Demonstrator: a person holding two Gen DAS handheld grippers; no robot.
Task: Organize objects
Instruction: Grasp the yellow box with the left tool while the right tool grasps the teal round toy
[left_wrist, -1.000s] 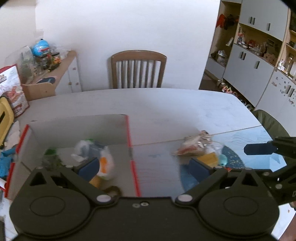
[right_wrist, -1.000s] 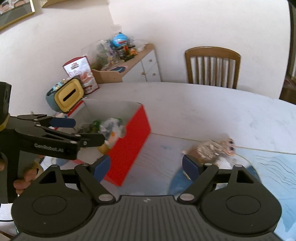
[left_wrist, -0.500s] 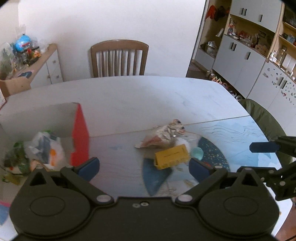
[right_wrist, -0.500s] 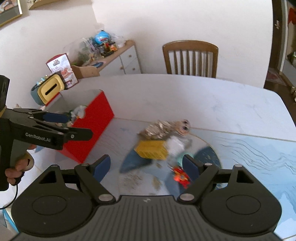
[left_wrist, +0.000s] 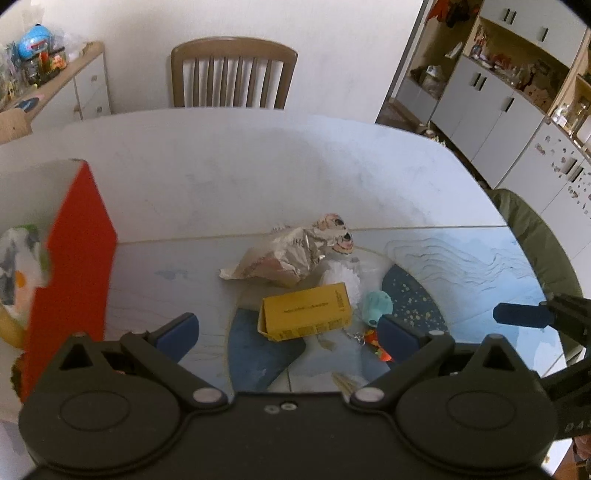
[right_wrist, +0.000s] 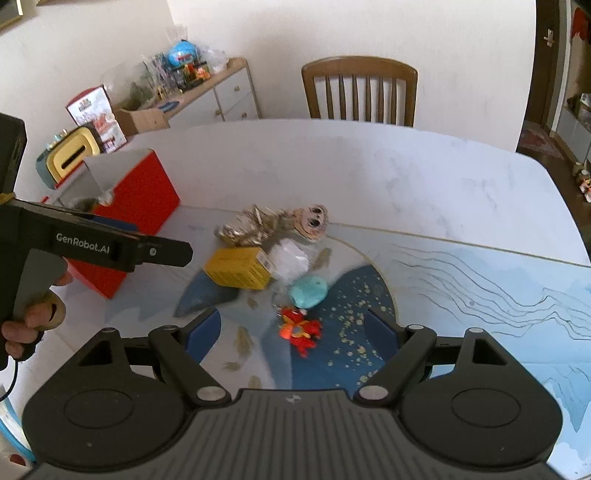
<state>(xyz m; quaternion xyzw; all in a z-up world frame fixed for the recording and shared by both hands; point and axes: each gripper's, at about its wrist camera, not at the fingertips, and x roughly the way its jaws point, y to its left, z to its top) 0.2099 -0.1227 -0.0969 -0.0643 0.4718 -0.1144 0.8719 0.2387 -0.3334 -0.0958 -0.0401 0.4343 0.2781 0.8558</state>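
Between picks, judging by both empty tools: left tool (left_wrist: 288, 326) and right tool (right_wrist: 293, 332) spread apart above the surface (right_wrist: 369, 177); yellow box (left_wrist: 306, 312), foil bag (left_wrist: 277, 256), teal toy (right_wrist: 308, 291) lie clustered beside red bin (left_wrist: 74, 266); next, close on one piece.

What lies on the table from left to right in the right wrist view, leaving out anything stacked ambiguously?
Red box → yellow carton → teal toy, with the red-orange toy just in front of it.
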